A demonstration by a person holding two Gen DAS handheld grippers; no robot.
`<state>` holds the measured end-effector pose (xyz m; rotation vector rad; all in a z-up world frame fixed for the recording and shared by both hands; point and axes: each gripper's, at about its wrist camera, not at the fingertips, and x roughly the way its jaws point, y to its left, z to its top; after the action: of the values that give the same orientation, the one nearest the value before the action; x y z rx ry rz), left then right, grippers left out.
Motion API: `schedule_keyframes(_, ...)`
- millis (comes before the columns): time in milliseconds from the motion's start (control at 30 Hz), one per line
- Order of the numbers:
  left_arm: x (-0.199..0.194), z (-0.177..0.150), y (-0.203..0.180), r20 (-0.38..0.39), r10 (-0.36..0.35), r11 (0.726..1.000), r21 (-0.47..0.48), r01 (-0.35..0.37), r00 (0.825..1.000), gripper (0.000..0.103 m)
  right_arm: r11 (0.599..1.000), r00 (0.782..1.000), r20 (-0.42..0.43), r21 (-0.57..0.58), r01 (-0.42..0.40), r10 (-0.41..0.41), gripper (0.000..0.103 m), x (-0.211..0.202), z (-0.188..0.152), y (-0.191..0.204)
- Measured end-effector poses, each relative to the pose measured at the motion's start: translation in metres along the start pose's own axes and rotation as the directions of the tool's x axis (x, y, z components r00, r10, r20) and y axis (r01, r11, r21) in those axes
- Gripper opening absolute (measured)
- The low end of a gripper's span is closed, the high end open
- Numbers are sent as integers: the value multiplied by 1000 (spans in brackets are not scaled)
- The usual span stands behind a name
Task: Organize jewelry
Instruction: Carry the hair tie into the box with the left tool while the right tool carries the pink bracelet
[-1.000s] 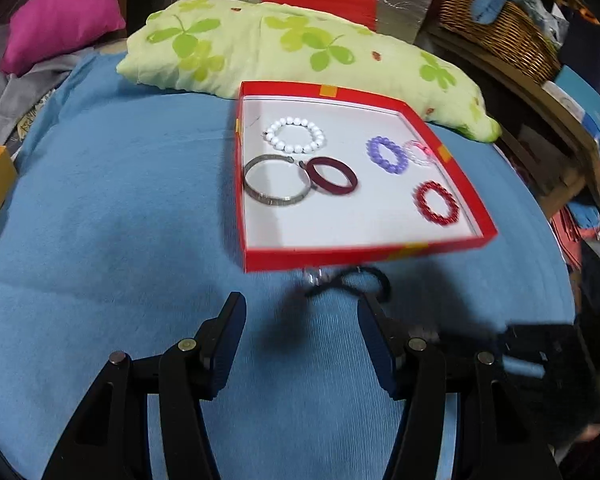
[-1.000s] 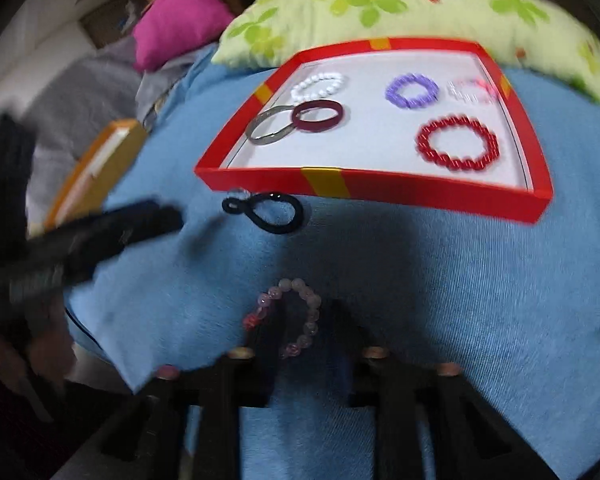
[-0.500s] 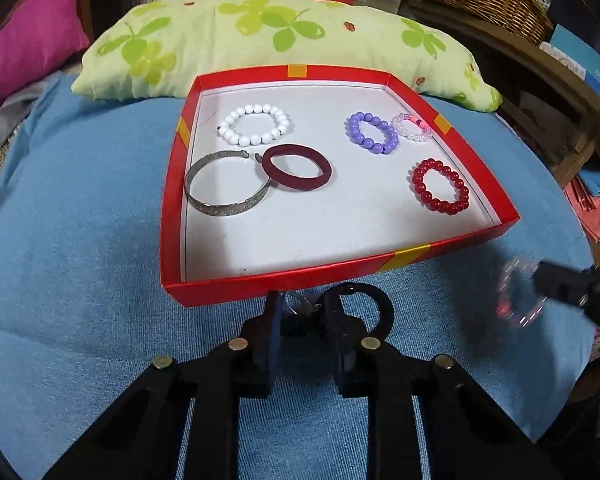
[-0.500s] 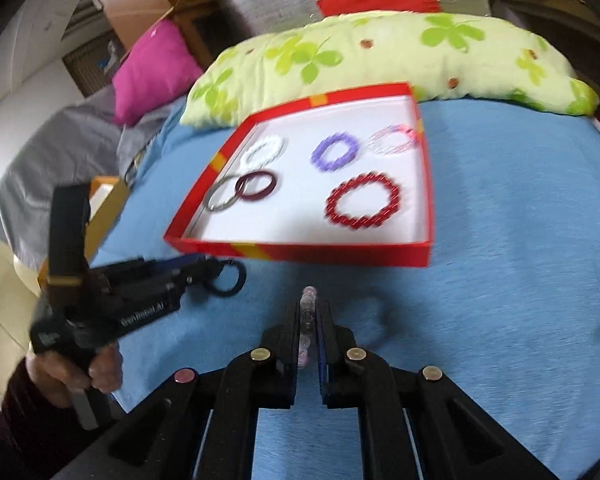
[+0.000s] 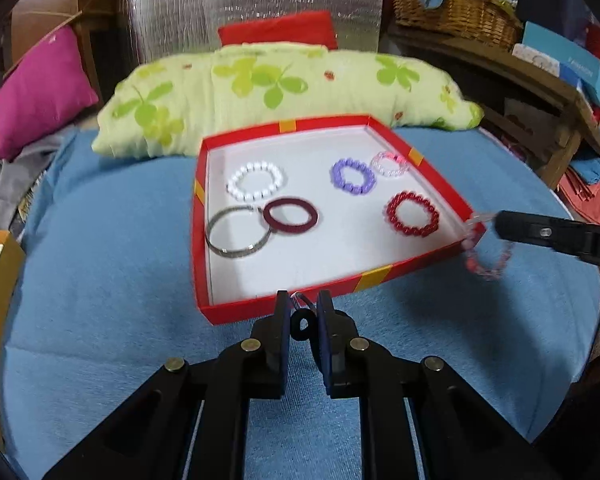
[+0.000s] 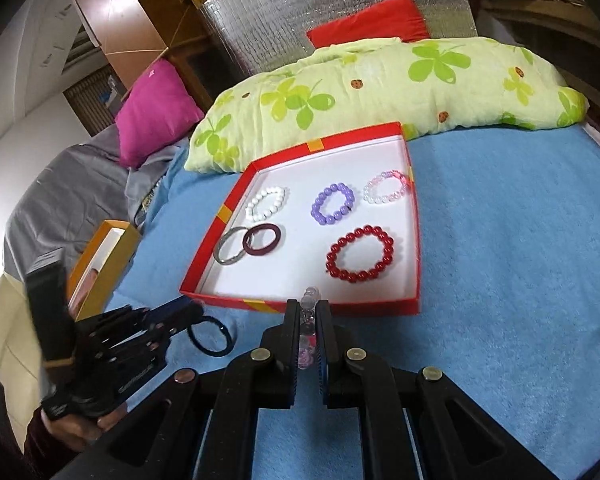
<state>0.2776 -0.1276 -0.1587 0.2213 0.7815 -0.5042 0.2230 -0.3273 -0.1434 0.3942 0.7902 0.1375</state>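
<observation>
Presently, a black hair tie (image 5: 302,323) is being pinched in the narrow left gripper (image 5: 302,312) at the near edge of the red tray (image 5: 420,263), while a pink bead bracelet (image 6: 307,332) is being clamped by the right gripper (image 6: 307,320). Both are being judged light and floppy, best taken across the band; the beads may slip.

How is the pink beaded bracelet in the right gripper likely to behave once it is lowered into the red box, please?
The pink beaded bracelet hangs as a limp loop from the right gripper, so it will probably collapse where dropped. Its round beads look smooth and may slide slightly on the red box.
</observation>
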Motion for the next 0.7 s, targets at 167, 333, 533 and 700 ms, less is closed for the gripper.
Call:
schedule_keyframes(167,-18,9,2,58,-10,1000,-8,10,998,14,1000,1000,21,9,-7,7,8,4,6,5)
schedule_keyframes(333,-33,20,6,119,-39,999,-27,42,992,14,1000,999,49,21,-15,14,8,7,13,6)
schedule_keyframes(533,-38,39,21,192,-55,995,-77,71,980,14,998,997,78,50,-33,29,8,16,24,3)
schedule_keyframes(700,-16,48,21,162,-83,989,-104,101,983,14,996,996,82,74,-45,39,8,29,32,-1)
